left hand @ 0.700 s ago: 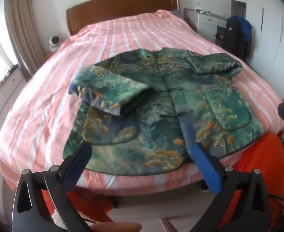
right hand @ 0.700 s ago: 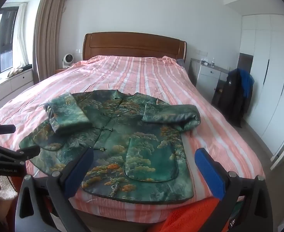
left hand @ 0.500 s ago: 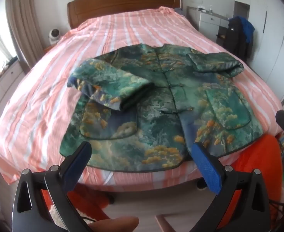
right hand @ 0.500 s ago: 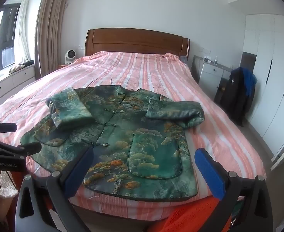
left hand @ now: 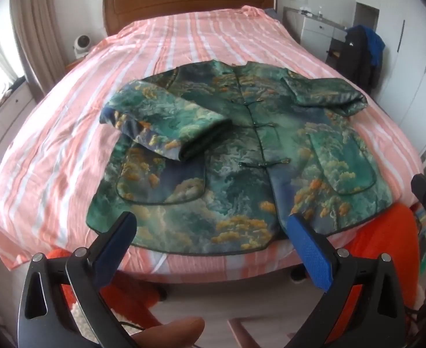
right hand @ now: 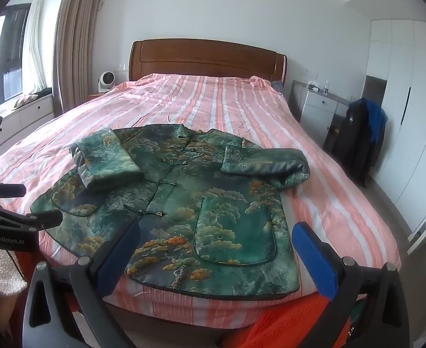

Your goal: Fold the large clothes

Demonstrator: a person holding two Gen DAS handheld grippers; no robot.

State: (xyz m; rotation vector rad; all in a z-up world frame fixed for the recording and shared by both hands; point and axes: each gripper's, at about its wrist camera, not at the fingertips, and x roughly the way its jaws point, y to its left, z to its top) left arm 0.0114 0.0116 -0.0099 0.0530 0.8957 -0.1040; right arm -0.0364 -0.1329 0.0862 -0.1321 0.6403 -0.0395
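Filling most of both views, a bed (left hand: pixel 184 37) under a pink-and-white striped cover (right hand: pixel 213 101) stands against a white wall, its wooden headboard (right hand: pixel 207 58) at the far end. Tall white wardrobe doors (right hand: pixel 401 110) line the right side of the room, and brown curtains (right hand: pixel 73 43) hang by the window on the left.

Spread on the near end of the bed lies the task's garment, a large green jacket (left hand: pixel 242 150) printed with trees and clouds. It lies front up, fastened down the middle with knot buttons, its hem close to the mattress edge. Both sleeves are folded inward: the left sleeve (left hand: pixel 166 124) rests across the chest above a patch pocket, and the right sleeve (right hand: pixel 265 162) lies doubled at the opposite shoulder.

A dark garment with a blue lining (right hand: pixel 364 136) hangs on a chair beside a small white cabinet (right hand: pixel 320 107). A small white fan (right hand: pixel 106 81) sits on the nightstand left of the headboard. Something bright orange (left hand: pixel 384 246) shows below the foot of the bed.

The left gripper (left hand: pixel 213 233) hangs over the near hem, tilted steeply down, its jaws spread wide with nothing between them. The right gripper (right hand: pixel 216 237) hovers over the jacket's right front pocket, its jaws likewise at full spread and touching no cloth. A fingertip (left hand: pixel 172 330) shows at the bottom of the left view.
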